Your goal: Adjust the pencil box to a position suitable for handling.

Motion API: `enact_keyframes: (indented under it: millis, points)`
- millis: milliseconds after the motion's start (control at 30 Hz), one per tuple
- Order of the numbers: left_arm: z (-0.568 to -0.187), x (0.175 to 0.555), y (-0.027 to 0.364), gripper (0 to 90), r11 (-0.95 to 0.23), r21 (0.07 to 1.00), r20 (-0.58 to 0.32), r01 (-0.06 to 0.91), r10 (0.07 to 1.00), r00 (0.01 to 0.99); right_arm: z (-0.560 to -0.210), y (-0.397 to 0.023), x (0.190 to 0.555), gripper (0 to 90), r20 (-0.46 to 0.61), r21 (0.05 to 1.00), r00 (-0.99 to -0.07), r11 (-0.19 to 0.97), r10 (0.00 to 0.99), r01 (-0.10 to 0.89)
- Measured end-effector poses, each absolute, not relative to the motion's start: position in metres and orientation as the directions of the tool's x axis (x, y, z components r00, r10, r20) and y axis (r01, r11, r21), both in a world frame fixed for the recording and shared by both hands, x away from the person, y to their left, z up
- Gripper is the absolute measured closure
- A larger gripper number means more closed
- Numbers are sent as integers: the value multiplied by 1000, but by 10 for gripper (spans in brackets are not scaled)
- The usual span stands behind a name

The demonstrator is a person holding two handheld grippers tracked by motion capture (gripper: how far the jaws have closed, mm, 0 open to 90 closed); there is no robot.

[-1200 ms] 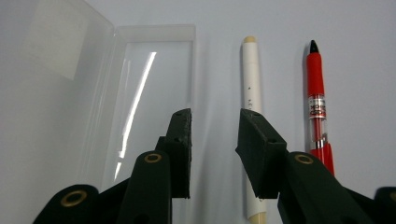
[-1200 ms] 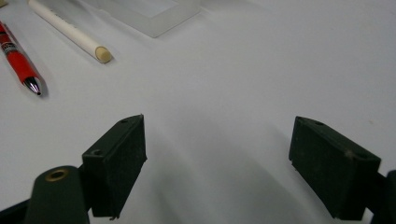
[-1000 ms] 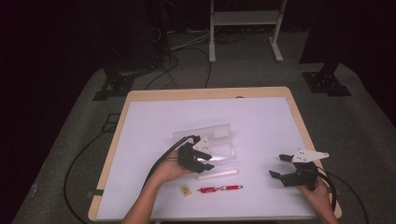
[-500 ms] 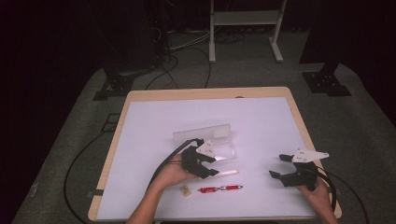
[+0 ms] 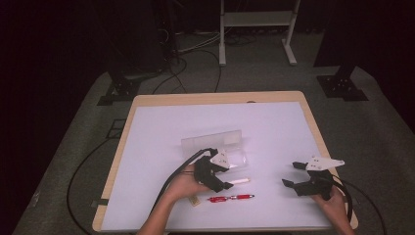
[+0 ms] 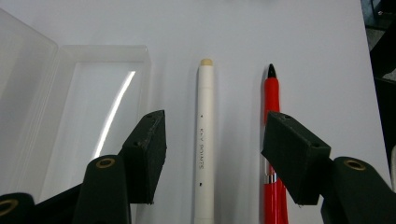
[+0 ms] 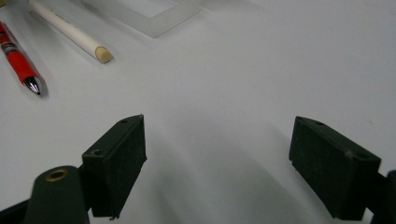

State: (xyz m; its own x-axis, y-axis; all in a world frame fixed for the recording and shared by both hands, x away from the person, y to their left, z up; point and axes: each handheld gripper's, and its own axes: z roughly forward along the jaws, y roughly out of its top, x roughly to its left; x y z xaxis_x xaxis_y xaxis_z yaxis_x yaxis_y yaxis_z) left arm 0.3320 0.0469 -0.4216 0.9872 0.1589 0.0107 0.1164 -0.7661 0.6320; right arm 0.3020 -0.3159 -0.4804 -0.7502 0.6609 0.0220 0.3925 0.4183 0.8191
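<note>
two writing tools lie side by side on the white surface (image 5: 161, 127): a white pen (image 6: 204, 140) and a red pen (image 6: 272, 116), with a clear plastic case (image 6: 93, 107) just beside the white one. the left tongs (image 6: 212, 154) hover over the white pen with their jaws straddling it, and those jaws have just been opening; the pads stand clear of the barrel on both sides, so nothing is gripped. the right tongs (image 7: 219, 168) rest apart near the right edge of the surface, jaws spread wide over bare surface, holding nothing.

in the left gripper view the white pen's long axis runs straight along the tongs' own line, its tan tip pointing away from the camera; in the high view it lies roughly left to right, tip toward the right tongs, parallel to the red pen just nearer the person.

the white pen looks light, stiff and smooth, so it will likely roll or slip under a loose pinch. the sound place to take hold is across the mid-barrel, near the printed lettering, with the pads square to its length.
</note>
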Motion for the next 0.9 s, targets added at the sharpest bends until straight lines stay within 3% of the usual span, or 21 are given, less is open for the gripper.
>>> enact_keyframes:
  millis: [400, 900]
  points:
    - [-439, 334, 38, 412, -789, 601, 8, 125, 163, 987, -480, -316, 302, 178, 23, 820, -751, 417, 660, 392]
    - [-449, 333, 34, 638, -823, 561, 36, 91, 134, 990, -480, -316, 302, 178, 21, 820, -752, 419, 659, 390]
